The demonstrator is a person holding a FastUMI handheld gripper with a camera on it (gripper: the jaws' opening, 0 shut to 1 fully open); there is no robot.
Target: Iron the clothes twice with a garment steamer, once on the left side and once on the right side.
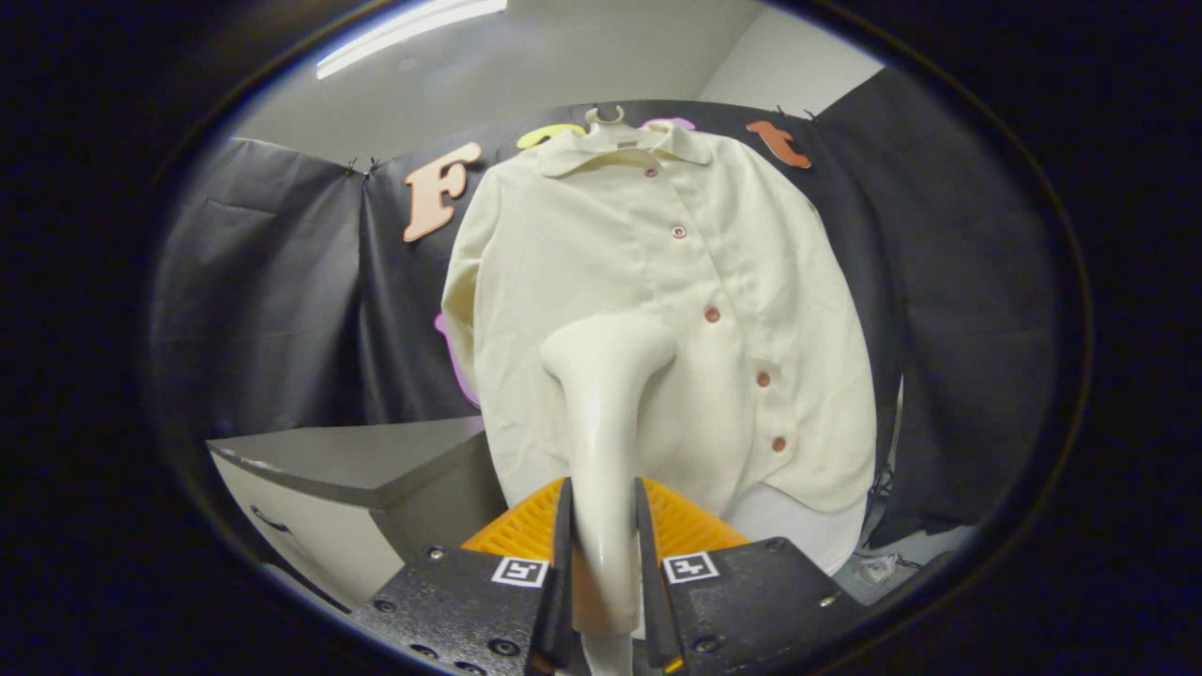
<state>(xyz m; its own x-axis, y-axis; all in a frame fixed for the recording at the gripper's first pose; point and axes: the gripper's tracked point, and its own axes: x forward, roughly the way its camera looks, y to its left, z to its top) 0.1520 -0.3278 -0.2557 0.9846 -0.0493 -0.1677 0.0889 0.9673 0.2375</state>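
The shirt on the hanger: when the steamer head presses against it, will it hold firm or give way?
The shirt looks like thin, soft cloth hanging free from one hanger, so it will probably yield and swing. The gripper, shut on the steamer, may push folds into it. The buttoned placket likely stays stiffer.

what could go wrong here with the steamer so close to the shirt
1. The hand-held gripper is shut on the steamer by its narrow, smooth handle, so the head may twist or slip during a stroke.
2. The shirt hangs on one hanger; pushing the head in could swing it or pull it off.
3. The head sits near the button row and could snag there.
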